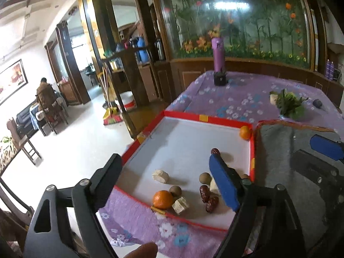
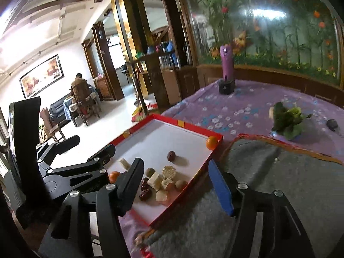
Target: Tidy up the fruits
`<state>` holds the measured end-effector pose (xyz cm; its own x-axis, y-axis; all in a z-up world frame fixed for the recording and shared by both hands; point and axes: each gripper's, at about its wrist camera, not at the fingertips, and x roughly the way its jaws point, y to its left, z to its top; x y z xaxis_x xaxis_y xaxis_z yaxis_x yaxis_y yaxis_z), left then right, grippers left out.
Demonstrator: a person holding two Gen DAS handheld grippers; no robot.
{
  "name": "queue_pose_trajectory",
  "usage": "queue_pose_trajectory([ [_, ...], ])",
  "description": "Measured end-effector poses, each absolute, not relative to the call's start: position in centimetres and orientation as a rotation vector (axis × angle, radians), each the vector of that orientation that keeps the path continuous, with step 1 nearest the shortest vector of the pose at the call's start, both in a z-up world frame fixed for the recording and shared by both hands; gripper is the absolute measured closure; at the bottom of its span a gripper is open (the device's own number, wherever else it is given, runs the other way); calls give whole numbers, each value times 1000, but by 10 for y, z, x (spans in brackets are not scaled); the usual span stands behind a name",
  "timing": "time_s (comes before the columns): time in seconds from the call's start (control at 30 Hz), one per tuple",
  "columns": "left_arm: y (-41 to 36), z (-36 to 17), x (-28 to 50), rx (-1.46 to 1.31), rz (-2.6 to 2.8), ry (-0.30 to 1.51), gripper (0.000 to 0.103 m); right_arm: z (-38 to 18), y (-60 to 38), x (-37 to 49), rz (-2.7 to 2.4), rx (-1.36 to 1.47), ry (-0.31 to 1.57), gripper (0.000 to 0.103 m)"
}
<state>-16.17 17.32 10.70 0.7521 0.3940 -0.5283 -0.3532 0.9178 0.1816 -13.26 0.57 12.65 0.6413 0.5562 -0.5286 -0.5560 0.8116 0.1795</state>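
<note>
Fruit lies loose between the left gripper (image 1: 169, 185) fingers, parted and empty; orange (image 1: 163, 199) judged light, firm, roll-prone, best gripped across its middle.

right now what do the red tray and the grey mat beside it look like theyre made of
Red tray: probably cardboard, thin folded red walls with yellow tape patches and a smooth, matte white floor. Grey mat: likely felt or wool fabric, fuzzy, dull, with an orange stitched border.

Left claw (image 1: 169, 180): jaws spread wide, nothing between them, blue pad (image 1: 223, 182) facing inward. Right claw (image 2: 176, 185): jaws likewise parted and empty, sitting just to the right of the left claw, both pointing forward.
</note>
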Motion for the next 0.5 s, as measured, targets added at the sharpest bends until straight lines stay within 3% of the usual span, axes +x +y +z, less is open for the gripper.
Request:
queue_pose_trajectory([
  [0.2, 152, 137, -204, 72, 338, 510, 16, 148, -9, -182, 594, -28, 503, 27],
  [0.37, 137, 153, -229, 80, 325, 452, 8, 159, -26, -207, 534, -22, 439, 17],
  [0.43, 135, 154, -233, 72, 331, 439, 0, 161, -34, -213, 518, 3, 433, 16],
  [0.5, 135, 154, -240, 66, 334, 427, 0, 162, -39, -217, 502, 13, 434, 16],
])
